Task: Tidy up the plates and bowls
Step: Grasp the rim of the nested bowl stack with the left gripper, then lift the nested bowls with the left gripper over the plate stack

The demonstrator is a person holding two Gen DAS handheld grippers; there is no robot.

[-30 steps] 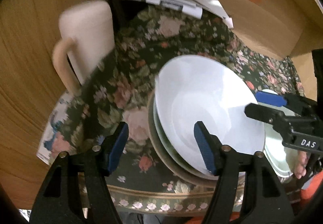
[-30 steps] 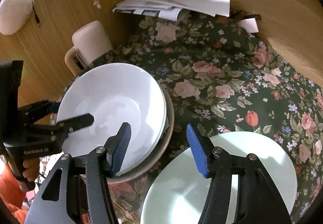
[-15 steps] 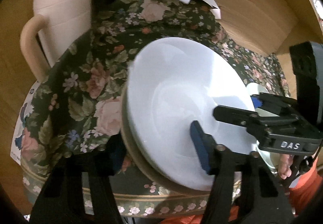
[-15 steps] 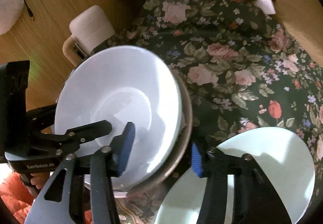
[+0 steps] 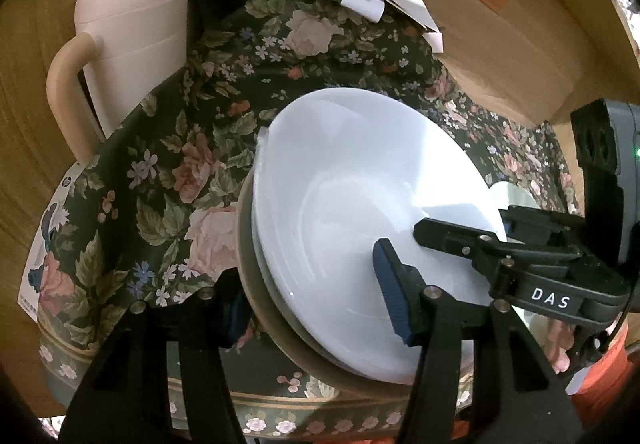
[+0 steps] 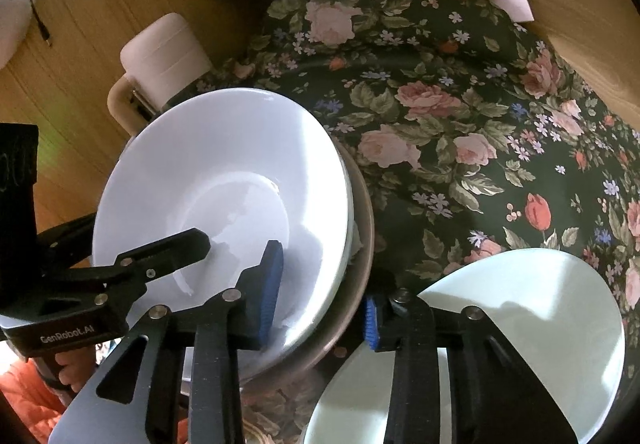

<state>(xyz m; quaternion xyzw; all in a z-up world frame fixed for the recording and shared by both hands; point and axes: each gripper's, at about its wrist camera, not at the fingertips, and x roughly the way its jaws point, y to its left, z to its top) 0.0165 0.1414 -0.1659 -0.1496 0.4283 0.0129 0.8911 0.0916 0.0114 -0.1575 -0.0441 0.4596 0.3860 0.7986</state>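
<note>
A: Where's the stack right now?

B: The white bowl sits nested on top of a second white dish and a tan-rimmed plate, near the front edge of the counter with its floral cloth. A pale green plate lies just beside it on the right.

A: And the grips?

B: Both straddle the stack's rim from opposite sides. The left hand-held gripper has one blue pad inside the bowl and the other under the rim, dark and half hidden, so I can't say for certain the pads are pressing. The right hand-held gripper has just been closing, with the rim between its jaws; one pad is inside the bowl, the other outside against the tan plate's edge, and it looks clamped.

A: Pose?

B: Each one points steeply down and forward, mirrored across the bowl. A person's fingers show under the left tool's handle.

A: What worries you?

B: Three nested pieces in two pinches. If one side lifts first, I'd expect the stack to tilt and the top bowl to slide off. A pinch that catches only the upper rims would leave the tan plate behind. The right outer finger is also close to the green plate and could nudge it.
</note>
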